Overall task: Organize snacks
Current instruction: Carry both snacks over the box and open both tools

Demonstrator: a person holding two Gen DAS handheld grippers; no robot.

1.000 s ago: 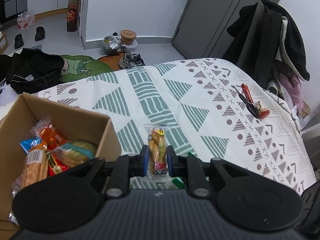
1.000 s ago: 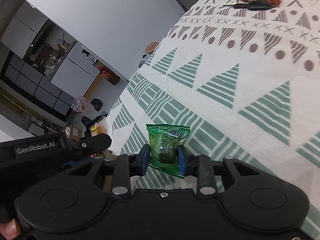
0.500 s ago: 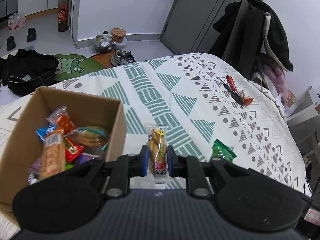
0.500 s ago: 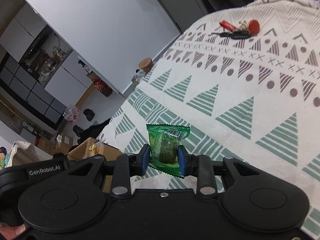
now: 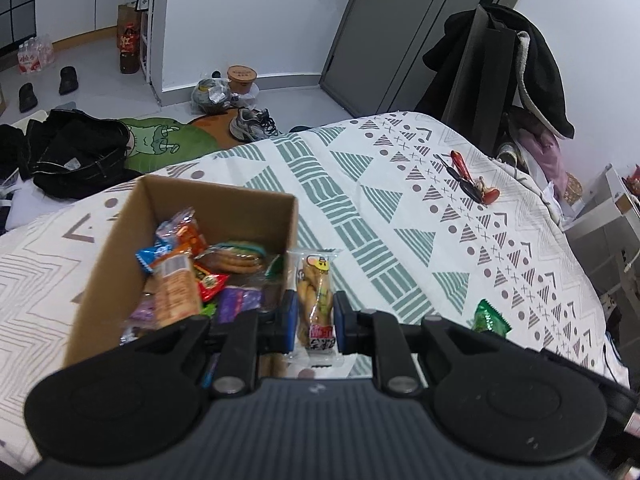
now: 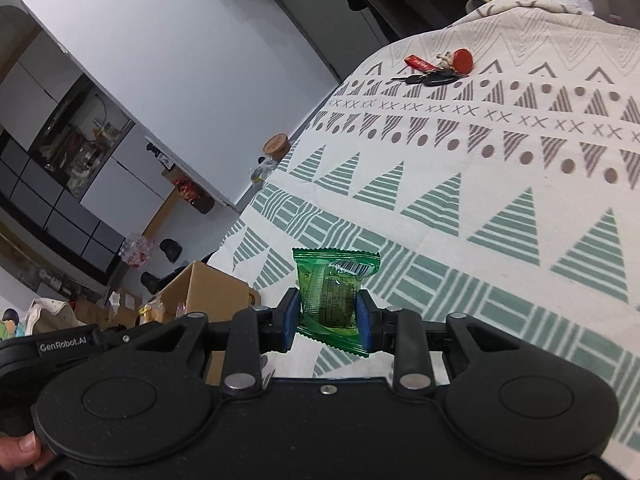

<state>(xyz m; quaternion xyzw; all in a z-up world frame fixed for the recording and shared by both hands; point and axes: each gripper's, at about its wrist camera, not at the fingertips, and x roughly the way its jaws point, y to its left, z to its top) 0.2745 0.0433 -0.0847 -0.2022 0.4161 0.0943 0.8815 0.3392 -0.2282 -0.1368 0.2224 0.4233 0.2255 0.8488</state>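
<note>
- Clear-wrapped biscuit-stick packet (image 5: pixel 316 296) stood clamped upright in the left gripper (image 5: pixel 315 318), just right of the cardboard box (image 5: pixel 120 240) of snacks.
- Green snack packet (image 6: pixel 332 296) sat pinched in the right gripper (image 6: pixel 328 322), above the patterned bedspread (image 6: pixel 480 184).
- Keys (image 6: pixel 436 68) lay far ahead.

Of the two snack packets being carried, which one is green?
The green packet in the right hand-held gripper; the left hand-held gripper holds a clear packet of brown snacks.

Clear snack packet (image 5: pixel 316 294), green packet (image 6: pixel 334 300)
</note>
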